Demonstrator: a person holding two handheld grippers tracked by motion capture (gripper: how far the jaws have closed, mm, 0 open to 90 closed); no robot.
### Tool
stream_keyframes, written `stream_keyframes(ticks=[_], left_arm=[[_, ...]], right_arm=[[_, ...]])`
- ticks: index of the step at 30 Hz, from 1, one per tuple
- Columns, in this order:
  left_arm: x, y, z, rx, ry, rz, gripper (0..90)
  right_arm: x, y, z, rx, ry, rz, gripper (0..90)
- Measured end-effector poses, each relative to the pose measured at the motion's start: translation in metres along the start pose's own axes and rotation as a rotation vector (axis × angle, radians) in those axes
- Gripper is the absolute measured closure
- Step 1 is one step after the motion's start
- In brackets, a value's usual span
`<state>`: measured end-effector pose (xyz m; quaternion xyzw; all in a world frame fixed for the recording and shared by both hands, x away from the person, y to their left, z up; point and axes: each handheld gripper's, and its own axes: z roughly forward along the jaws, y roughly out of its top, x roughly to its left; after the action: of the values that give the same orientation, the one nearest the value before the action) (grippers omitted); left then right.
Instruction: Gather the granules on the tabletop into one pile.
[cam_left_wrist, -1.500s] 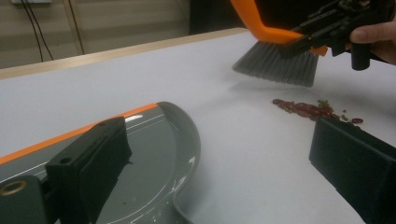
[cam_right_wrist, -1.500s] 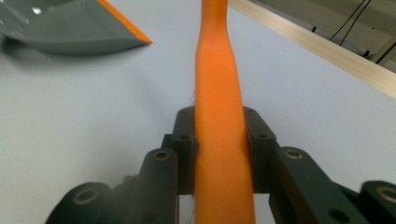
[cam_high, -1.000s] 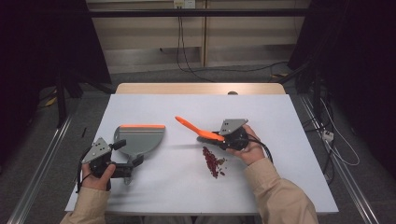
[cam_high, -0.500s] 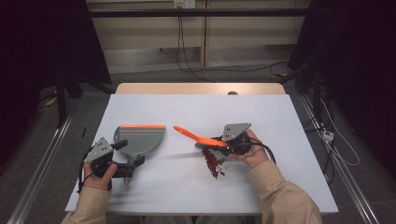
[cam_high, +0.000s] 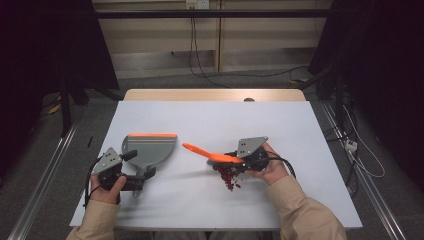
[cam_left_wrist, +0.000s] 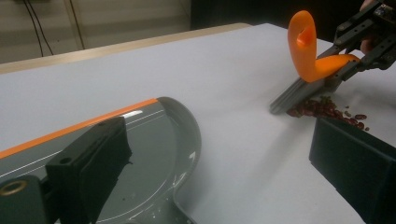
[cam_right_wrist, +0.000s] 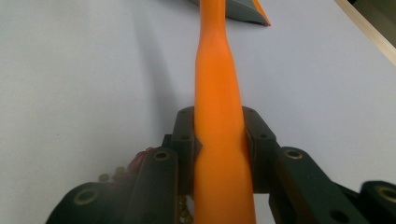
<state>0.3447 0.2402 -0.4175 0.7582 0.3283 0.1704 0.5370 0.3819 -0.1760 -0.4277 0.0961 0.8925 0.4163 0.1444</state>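
A grey dustpan (cam_high: 152, 147) with an orange front lip lies flat on the white table (cam_high: 210, 120), left of centre. My left gripper (cam_high: 135, 170) stands open, one jaw on each side of the pan's handle end (cam_left_wrist: 182, 214). The right gripper (cam_high: 235, 162) is shut on the handle of an orange brush (cam_high: 210, 155). The brush's grey bristles (cam_left_wrist: 299, 93) rest against a small pile of dark red beans (cam_high: 227, 177). The handle (cam_right_wrist: 217, 70) points away toward the dustpan (cam_right_wrist: 243, 9). The beans (cam_left_wrist: 327, 109) lie to the right of the pan (cam_left_wrist: 140, 140).
The table's wooden far edge (cam_high: 215, 94) runs behind the white surface. Cables hang on the wall and lie on the floor at the right (cam_high: 350, 145). A metal rail (cam_high: 45, 185) runs along the floor on the left.
My right gripper has brought the brush down and nearer, so its bristles now meet the bean pile. The left gripper and the dustpan have barely moved.
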Motion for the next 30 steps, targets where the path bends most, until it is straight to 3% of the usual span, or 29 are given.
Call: stream_keyframes(ticks=[24, 30], left_arm=[[-0.0008, 0.0003, 0.0005, 0.0, -0.001, 0.001, 4.7], [-0.0005, 0.0001, 0.0011, 0.0, -0.003, 0.0, 4.7]], right_arm=[[0.0035, 0.0, -0.0021, -0.034, 0.007, 0.017, 71.4], [0.001, -0.0007, -0.0022, -0.051, 0.007, 0.04, 71.4]])
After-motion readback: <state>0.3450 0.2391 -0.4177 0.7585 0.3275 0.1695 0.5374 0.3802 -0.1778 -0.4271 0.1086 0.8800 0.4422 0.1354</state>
